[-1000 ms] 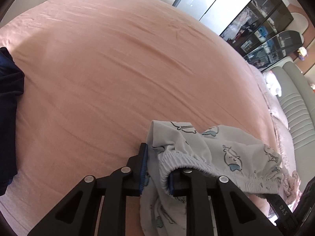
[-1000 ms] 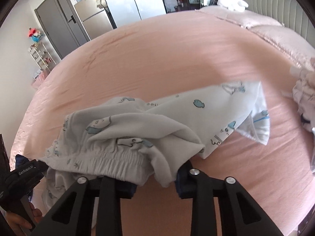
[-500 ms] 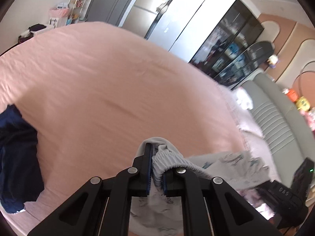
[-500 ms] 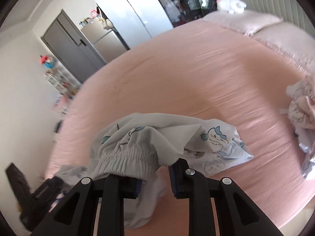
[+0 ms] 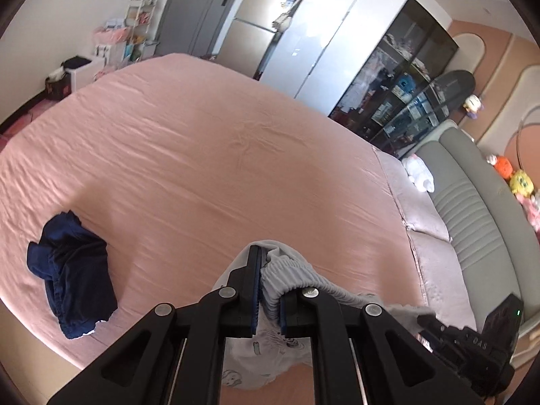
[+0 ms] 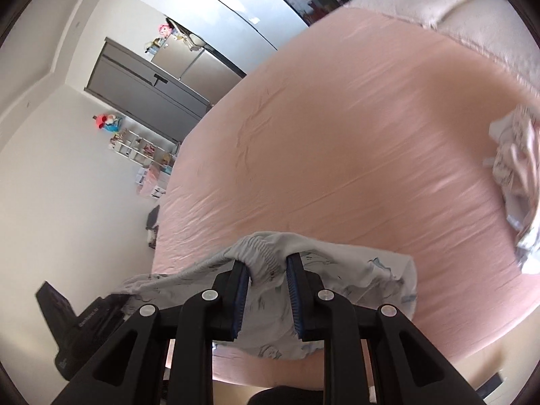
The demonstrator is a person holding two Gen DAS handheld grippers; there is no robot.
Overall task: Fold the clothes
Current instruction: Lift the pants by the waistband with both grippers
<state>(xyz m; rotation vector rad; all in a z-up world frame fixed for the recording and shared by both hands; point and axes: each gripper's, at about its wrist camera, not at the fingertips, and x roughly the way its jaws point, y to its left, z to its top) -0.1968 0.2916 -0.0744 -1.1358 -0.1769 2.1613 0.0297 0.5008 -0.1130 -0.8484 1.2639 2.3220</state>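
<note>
I hold a pair of pale grey printed shorts (image 5: 293, 276) up above a wide pink bed (image 5: 209, 155), one gripper at each end of the elastic waistband. In the left wrist view, my left gripper (image 5: 268, 290) has its two blue-padded fingers drawn narrow, pinching a bunched section of the gathered waistband, and the rest of the cloth hangs down below the fingers. At the lower right edge of that view the black body of my other gripper shows, with the waistband stretching toward it. In the right wrist view, my right gripper (image 6: 266, 290) has its fingers set a little wider, with a fold of the same shorts (image 6: 337, 270) caught between them; the cartoon-printed fabric drapes over and below both fingers, clear of the sheet. A crumpled navy garment (image 5: 72, 287) lies on the bed well to the left of the shorts. A blurred heap of light patterned clothing (image 6: 516, 182) lies near the bed's right edge. Grey pillows (image 5: 422, 209) sit against a padded headboard (image 5: 472, 222).
</note>
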